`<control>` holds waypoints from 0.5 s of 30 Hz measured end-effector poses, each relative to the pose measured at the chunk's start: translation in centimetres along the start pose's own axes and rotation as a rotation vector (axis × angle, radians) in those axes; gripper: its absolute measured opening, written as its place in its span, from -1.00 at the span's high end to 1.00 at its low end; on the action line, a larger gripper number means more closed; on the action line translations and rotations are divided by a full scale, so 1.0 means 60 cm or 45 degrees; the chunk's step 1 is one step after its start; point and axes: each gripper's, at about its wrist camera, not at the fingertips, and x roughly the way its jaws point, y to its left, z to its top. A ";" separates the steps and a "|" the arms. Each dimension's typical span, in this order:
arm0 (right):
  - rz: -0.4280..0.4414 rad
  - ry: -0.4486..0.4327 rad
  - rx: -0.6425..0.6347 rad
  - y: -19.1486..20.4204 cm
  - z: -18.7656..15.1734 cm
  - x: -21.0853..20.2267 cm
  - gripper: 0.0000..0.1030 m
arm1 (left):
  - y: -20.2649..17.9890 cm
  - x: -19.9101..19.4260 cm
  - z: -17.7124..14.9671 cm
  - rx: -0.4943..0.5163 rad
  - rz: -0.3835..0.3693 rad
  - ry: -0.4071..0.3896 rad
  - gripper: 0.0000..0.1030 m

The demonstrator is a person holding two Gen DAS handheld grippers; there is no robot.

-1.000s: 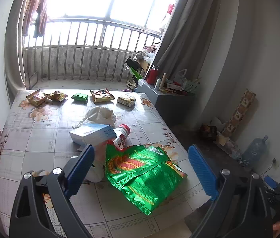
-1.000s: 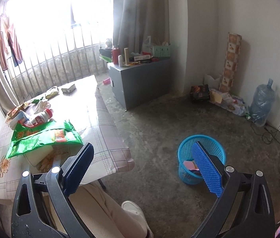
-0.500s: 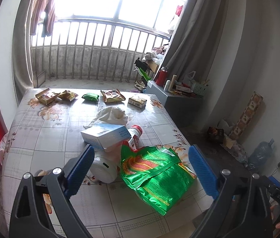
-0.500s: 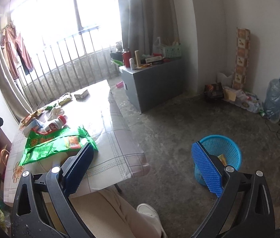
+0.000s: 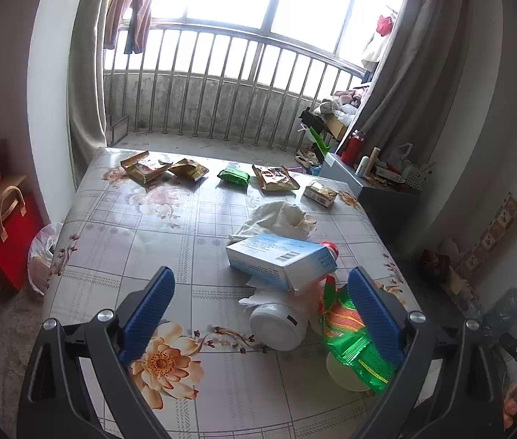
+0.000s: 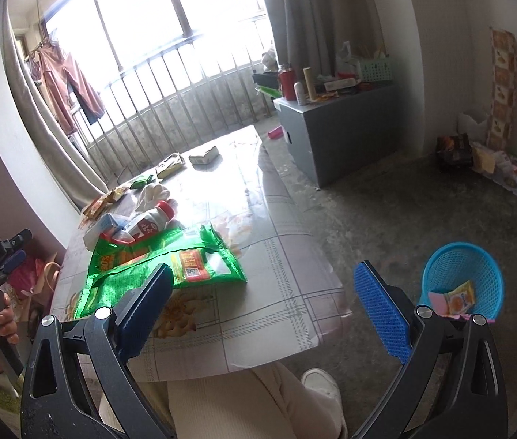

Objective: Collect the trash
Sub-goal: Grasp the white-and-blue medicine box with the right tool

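The room is bare concrete with a barred window behind, and most of it is taken up by the low table (image 5: 119,226) under its flowered, glossy cloth, which hangs slack over the near corner. Trash lies all across it: nearest the person a big green snack bag (image 6: 170,259), partly lying over a tipped white bottle (image 5: 280,325) with a red cap, a pale blue carton (image 5: 280,259) resting on that bottle, a crumpled white cloth or paper (image 5: 276,216) behind, and a row of small wrappers (image 5: 145,166) along the far edge. The blue basket (image 6: 467,270) stands on the floor off to the right, well apart from the table, with a few wrappers already in it. The left gripper (image 5: 258,314) hangs over the near table with its jaws spread wide and nothing between them; the right gripper (image 6: 262,303) is just as wide and empty, above the table's corner. From where I stand the heap is the trouble: bag, bottle and carton overlap, so pulling one is likely to drag or roll the others, and the bottle could run off the slick cloth. The thin bag may also slip from the pads or catch the cloth with it, and the carry to the basket is long enough for a loose pinch to fail.
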 end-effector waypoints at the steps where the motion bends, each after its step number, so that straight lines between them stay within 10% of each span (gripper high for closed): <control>1: 0.011 0.004 -0.010 0.004 0.003 0.004 -0.84 | 0.007 0.008 0.002 -0.007 -0.001 0.016 -0.81; 15: 0.271 0.184 -0.080 0.056 0.098 0.092 -0.84 | 0.060 0.239 0.127 0.016 -0.102 0.301 -0.81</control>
